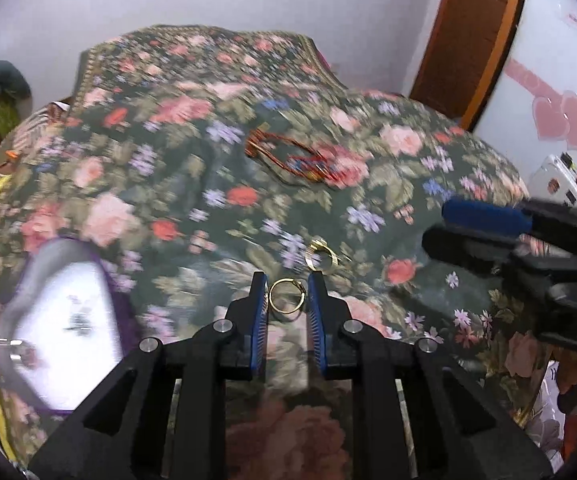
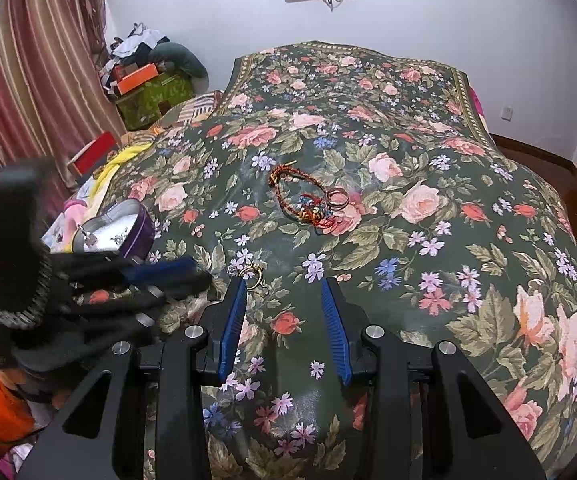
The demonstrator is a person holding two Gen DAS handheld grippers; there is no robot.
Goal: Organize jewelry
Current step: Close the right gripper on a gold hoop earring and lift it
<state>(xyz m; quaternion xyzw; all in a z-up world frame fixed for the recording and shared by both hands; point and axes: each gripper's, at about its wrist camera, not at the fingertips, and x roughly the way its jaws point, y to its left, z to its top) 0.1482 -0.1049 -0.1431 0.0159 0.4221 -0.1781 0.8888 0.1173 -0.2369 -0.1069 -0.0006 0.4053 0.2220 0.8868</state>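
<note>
Gold ring (image 1: 286, 295) sits between the blue fingers (image 1: 259, 312) of the left gripper (image 1: 287, 294), which are nearly closed around it though whether the pads press it cannot be told; a second gold ring (image 1: 321, 258) lies just beyond on the floral bedspread (image 1: 192, 152). Right gripper (image 2: 284, 286) slants down over the bed, fingers partly open and empty. Only the right view shows sharply the red braided bracelets (image 2: 302, 200) farther up the bed and the heart-shaped tin (image 2: 118, 228) to the left.
</note>
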